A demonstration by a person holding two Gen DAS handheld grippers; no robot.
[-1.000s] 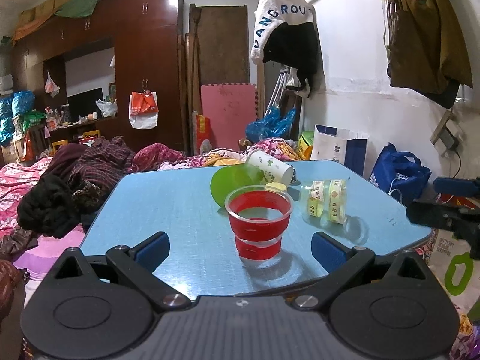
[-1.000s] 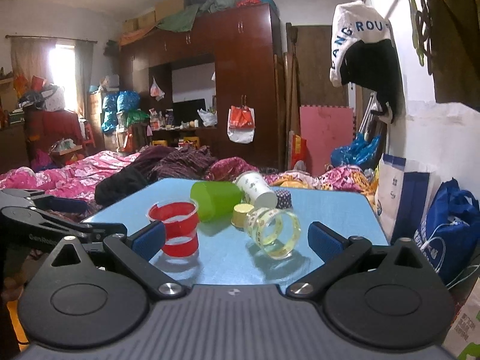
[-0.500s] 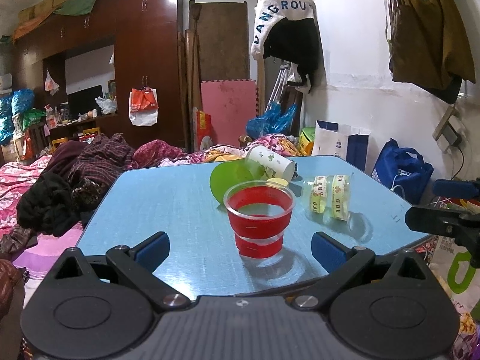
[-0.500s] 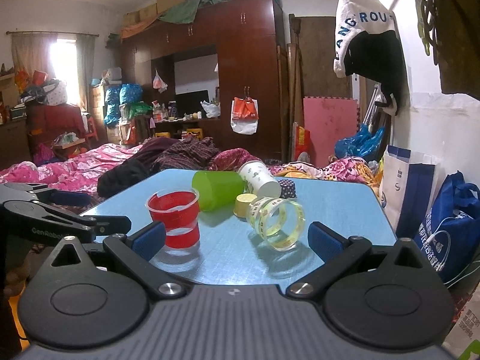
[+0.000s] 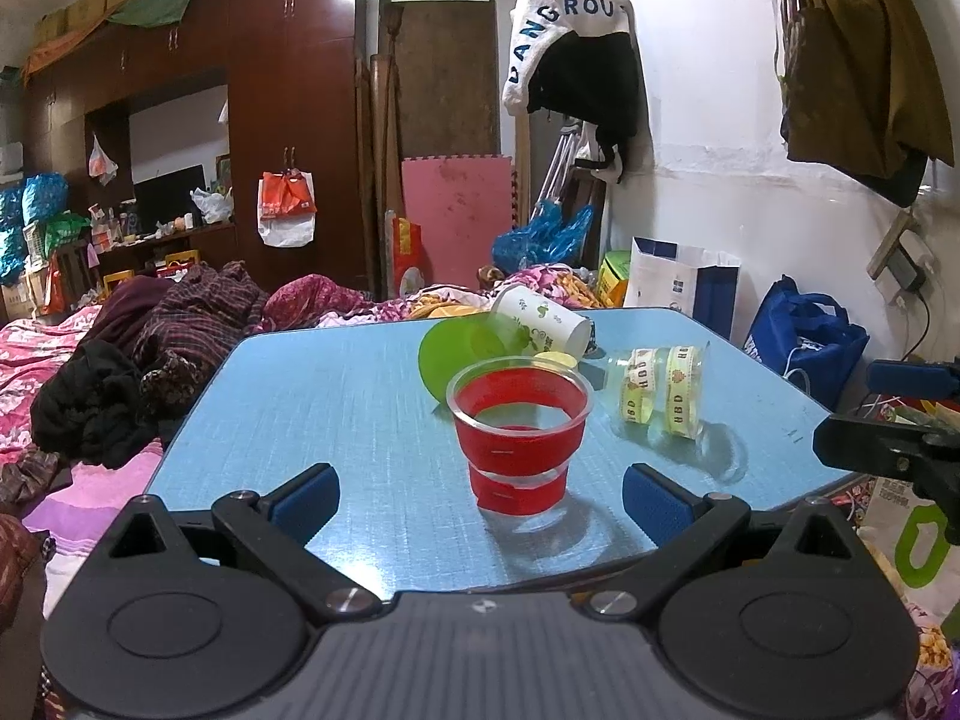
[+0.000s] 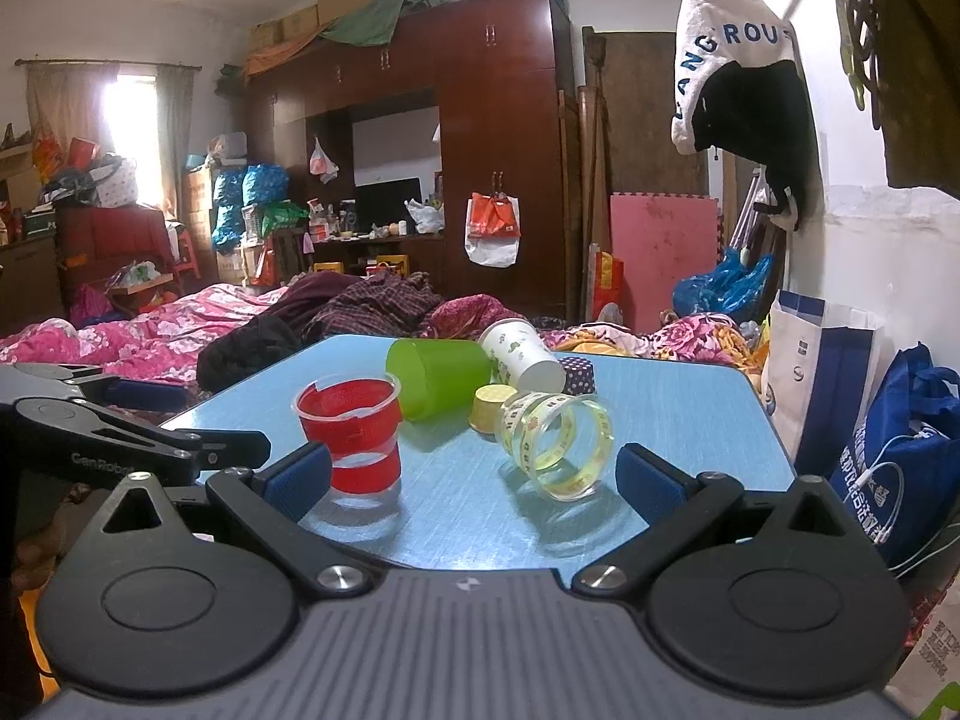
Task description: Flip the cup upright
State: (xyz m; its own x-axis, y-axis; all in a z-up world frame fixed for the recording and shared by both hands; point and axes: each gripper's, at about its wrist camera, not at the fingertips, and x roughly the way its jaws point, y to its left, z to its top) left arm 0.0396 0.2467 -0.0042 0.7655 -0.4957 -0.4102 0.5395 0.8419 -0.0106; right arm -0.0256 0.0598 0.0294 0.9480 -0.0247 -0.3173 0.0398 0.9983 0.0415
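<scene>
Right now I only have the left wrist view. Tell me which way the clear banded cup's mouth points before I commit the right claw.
Observer: In the right wrist view the clear banded cup lies on its side, with its open mouth facing the right claw.
Operator: Report what sits just beyond it.
Observer: A small yellow cup stands there, between the banded cup and the green cup, which is tipped on its side.
Operator: Check behind the paper cup too.
Observer: A purple dotted cup sits right beside the mouth end of the white paper cup.
</scene>
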